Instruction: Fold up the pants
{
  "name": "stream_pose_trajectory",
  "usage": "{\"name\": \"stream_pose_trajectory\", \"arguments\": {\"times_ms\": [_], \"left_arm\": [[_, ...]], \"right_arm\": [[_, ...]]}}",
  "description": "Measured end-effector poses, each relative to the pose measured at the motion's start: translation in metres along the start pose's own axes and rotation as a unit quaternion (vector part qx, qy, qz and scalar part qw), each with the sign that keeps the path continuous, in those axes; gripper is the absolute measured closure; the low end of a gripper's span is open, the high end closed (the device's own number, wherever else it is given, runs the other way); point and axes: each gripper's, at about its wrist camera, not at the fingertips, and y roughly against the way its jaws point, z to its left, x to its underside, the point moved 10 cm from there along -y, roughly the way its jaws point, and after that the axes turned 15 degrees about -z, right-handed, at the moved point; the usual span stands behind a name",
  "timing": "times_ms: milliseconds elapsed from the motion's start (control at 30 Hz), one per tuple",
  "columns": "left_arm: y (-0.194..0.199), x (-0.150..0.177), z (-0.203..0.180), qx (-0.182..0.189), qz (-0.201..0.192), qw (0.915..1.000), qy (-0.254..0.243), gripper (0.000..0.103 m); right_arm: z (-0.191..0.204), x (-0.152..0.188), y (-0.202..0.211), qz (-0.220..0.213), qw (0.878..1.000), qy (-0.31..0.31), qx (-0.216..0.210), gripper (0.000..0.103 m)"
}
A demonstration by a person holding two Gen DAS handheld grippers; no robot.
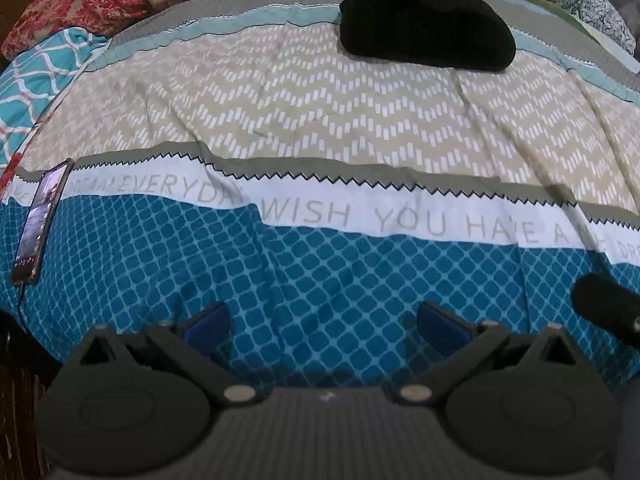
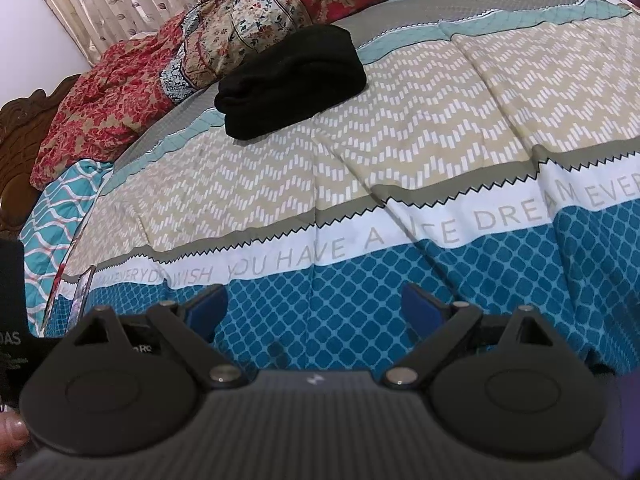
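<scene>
pants look already folded, nothing in hand

black pants (image 1: 426, 24) lie as a compact bundle on the bed (image 1: 320, 120), well ahead of left hand-held gripper (image 1: 322, 322) and right hand-held gripper (image 2: 314, 308), both spread apart, empty.

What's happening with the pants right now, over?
Left gripper open, empty. Right gripper open, empty. Black pants lie folded on the bedspread, far side, untouched. Phone at left edge, clear of path.
</scene>
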Motion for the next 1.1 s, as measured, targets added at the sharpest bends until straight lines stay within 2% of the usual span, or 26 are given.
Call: {"name": "stream_pose_trajectory", "arguments": {"times_ms": [1100], "left_arm": [[-0.0009, 0.0002, 0.0061, -0.009, 0.005, 0.9999, 0.005, 0.0]], "right_arm": [[0.0044, 0.0, -0.0011, 0.0, 1.0, 0.017, -0.002, 0.008]]}}
